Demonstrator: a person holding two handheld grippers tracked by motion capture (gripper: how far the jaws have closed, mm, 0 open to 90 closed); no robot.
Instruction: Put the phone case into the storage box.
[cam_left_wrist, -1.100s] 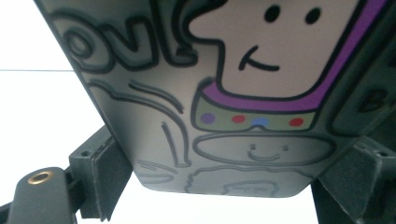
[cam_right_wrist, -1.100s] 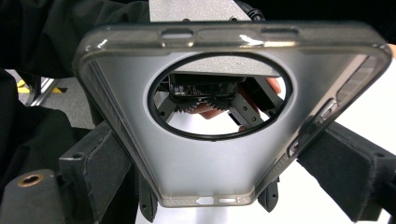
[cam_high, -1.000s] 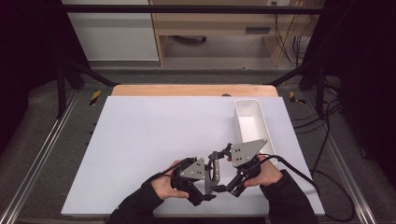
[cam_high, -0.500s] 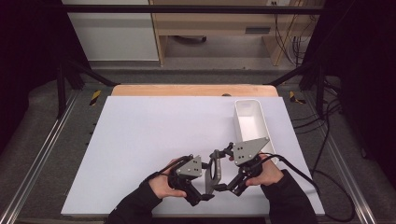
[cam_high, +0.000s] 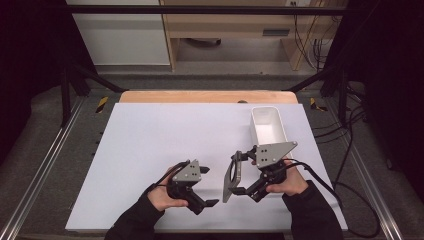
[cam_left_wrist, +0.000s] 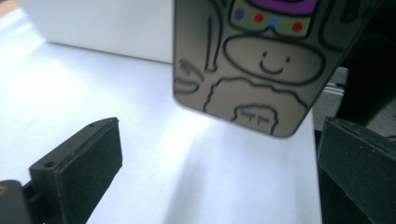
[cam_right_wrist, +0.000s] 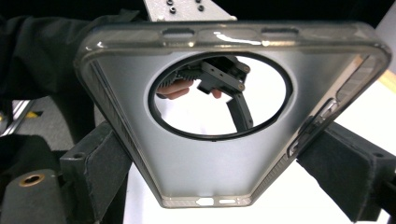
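The right hand-held gripper (cam_high: 239, 176) clamps a phone case (cam_high: 233, 174) near the desk's (cam_high: 150, 135) front edge. The left hand-held gripper (cam_high: 206, 186) is spread apart, empty, beside it.

A grey translucent phone case (cam_left_wrist: 254, 65) bearing a black-line cartoon with a smiling face hangs above the white bench (cam_left_wrist: 140, 154), between the spread black jaws of the left tongs (cam_left_wrist: 219, 172), a white container (cam_left_wrist: 98, 23) behind.

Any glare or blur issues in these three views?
High view: even light, room edges dark, all sharp. Left gripper view: bright glare on the white table, phone case slightly soft. Right gripper view: glare streak along the case's top rim, near pads blurred.
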